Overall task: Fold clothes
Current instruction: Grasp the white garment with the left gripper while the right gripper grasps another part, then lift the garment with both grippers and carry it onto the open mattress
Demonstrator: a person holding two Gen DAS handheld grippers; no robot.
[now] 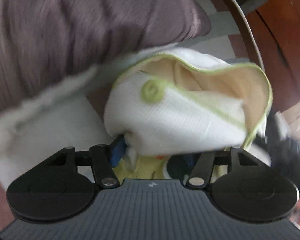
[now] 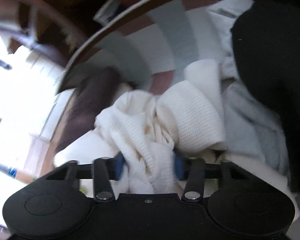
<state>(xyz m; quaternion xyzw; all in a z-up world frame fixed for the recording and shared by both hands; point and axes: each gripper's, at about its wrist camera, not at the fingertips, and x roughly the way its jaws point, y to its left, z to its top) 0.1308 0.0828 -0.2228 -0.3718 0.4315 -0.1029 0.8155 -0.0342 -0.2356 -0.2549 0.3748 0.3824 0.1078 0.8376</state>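
Observation:
In the left wrist view a white ribbed garment (image 1: 170,116) with light green trim, a green button and a cream lining is bunched in front of my left gripper (image 1: 154,152). Its lower fold sits between the jaws. The left blue pad (image 1: 118,150) touches the cloth and the right pad is hidden under it. In the right wrist view a white waffle-knit garment (image 2: 190,120) lies crumpled on the bed. My right gripper (image 2: 149,167) has both blue pads pressed against a bunch of this knit.
A mauve ribbed blanket (image 1: 70,30) fills the upper left. A striped grey and white sheet (image 2: 160,40) covers the bed, whose piped edge (image 2: 110,26) curves past dark wooden furniture (image 1: 280,40). A black garment (image 2: 270,60) and pale blue cloth (image 2: 250,124) lie at the right.

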